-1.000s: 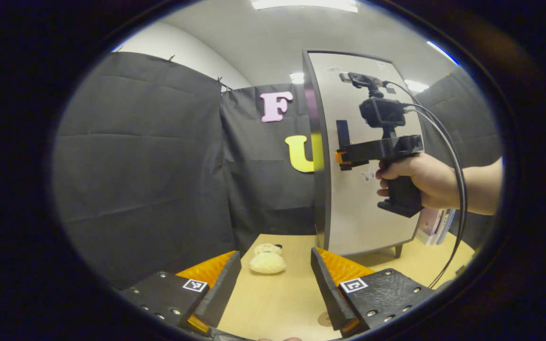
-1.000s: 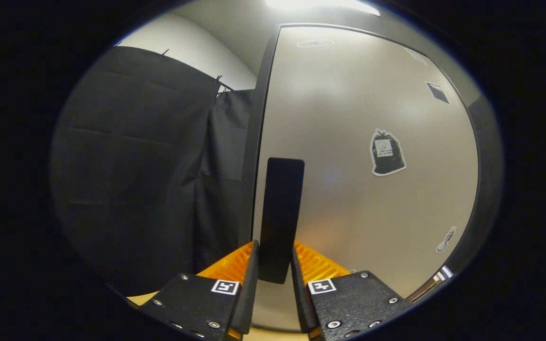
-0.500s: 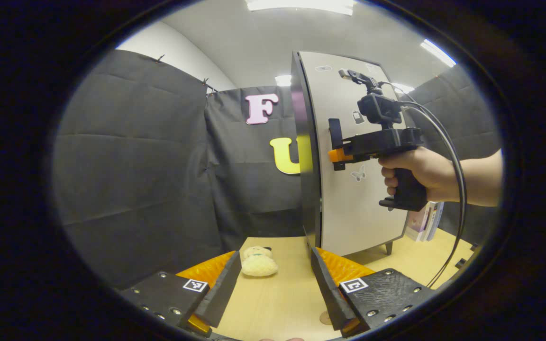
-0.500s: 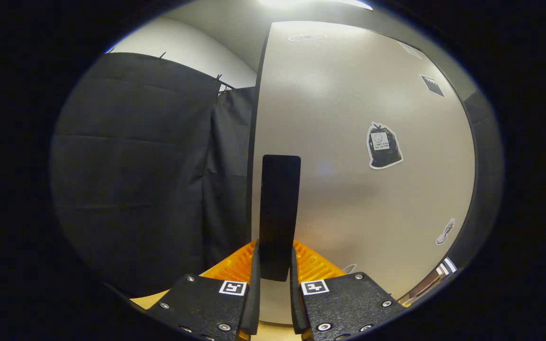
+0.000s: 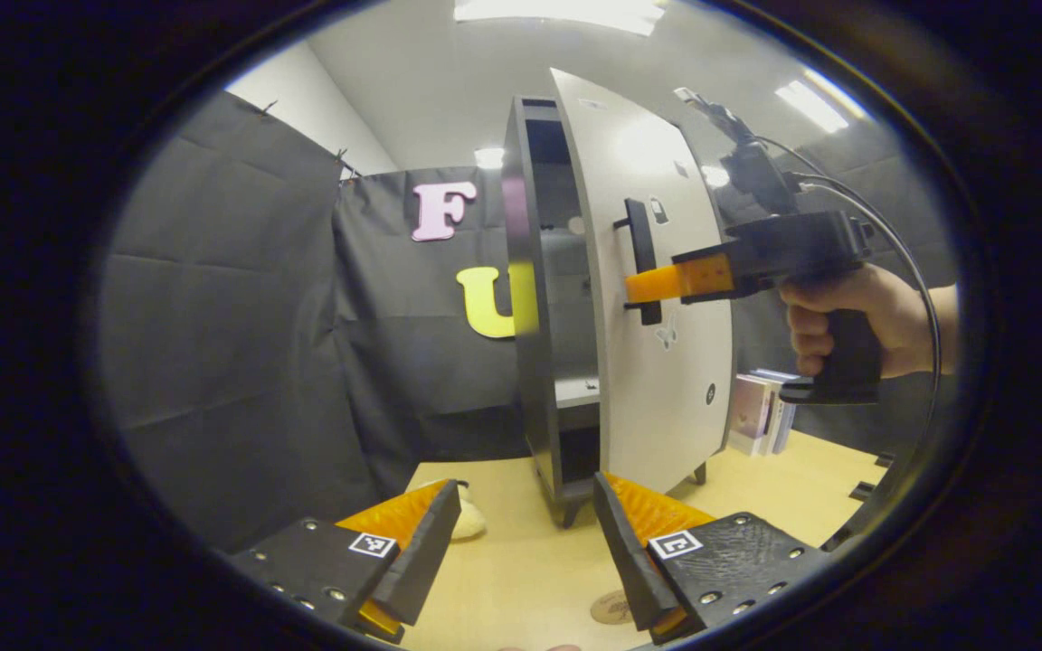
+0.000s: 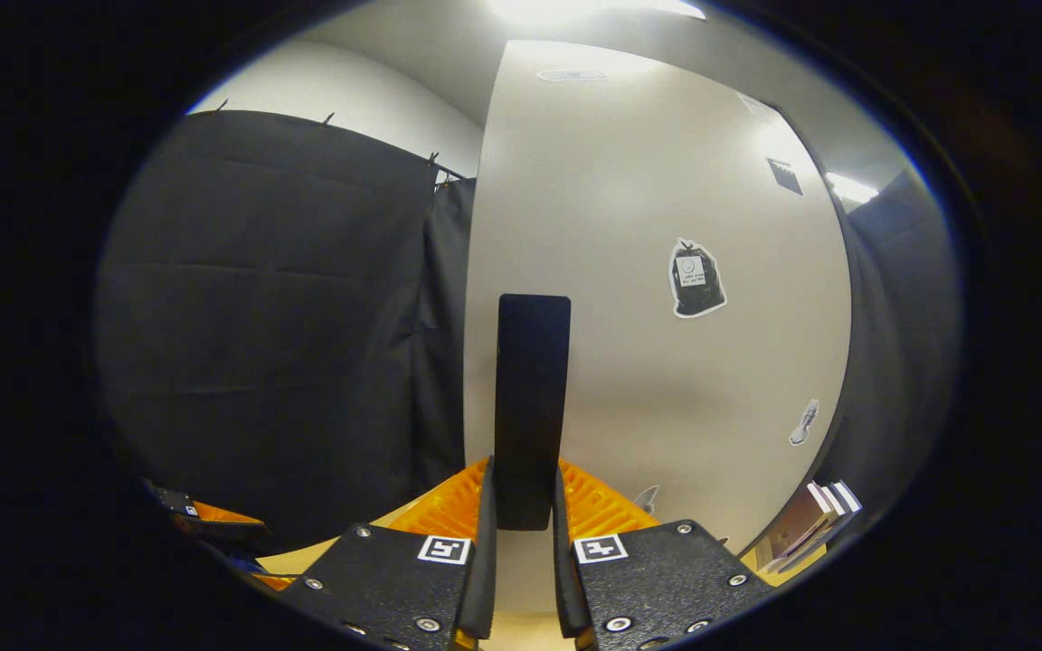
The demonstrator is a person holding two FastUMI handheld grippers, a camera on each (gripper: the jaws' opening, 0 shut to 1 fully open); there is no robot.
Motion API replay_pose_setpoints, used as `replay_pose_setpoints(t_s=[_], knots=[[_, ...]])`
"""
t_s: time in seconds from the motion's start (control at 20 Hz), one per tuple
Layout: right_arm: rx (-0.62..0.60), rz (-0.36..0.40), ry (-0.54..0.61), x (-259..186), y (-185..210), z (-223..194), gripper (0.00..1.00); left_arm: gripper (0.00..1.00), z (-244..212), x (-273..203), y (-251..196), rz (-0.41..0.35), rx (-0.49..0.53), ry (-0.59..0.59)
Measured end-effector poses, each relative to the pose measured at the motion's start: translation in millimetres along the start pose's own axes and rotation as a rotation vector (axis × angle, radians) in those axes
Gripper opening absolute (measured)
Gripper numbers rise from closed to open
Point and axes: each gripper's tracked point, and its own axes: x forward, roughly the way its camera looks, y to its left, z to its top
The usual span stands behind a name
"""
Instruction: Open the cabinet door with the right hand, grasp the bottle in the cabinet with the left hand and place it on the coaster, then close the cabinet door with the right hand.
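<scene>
We clamp the right gripper (image 6: 521, 520) on the black handle (image 6: 532, 407) of the cabinet door (image 5: 657, 298), which stands partly open. Our left gripper (image 5: 525, 551) hangs released above the table (image 5: 521, 588), the coaster (image 5: 611, 608) just below it.

Right gripper (image 6: 523, 506) fingers pinched closed, hand (image 5: 856, 312) gripping it; left gripper (image 5: 525, 533) fingers spread.
</scene>
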Motion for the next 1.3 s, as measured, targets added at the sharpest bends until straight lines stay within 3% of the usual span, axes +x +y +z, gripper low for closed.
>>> replay_pose_setpoints(t_s=[0.3,0.65,0.85,1.05,1.2,1.3], knots=[[-0.009,0.139,-0.001,-15,-7,-1,0.25,0.86,12,12,-10,0.082,-0.042,0.017],[-0.003,0.242,0.005,-31,-29,-5,0.25,0.85,28,-6,-53,0.171,-0.001,0.004],[-0.005,0.204,0.002,-47,-47,-6,0.25,0.86,43,-4,-92,0.201,-0.019,-0.015],[-0.029,0.135,-0.024,-63,-61,-6,0.24,0.86,51,6,-142,0.181,-0.037,-0.017],[-0.120,0.056,-0.046,-78,-68,-4,0.23,0.86,53,14,-169,0.179,-0.020,-0.010],[-0.142,0.019,-0.055,-85,-70,-2,0.25,0.86,59,16,-173,0.236,0.041,-0.007]])
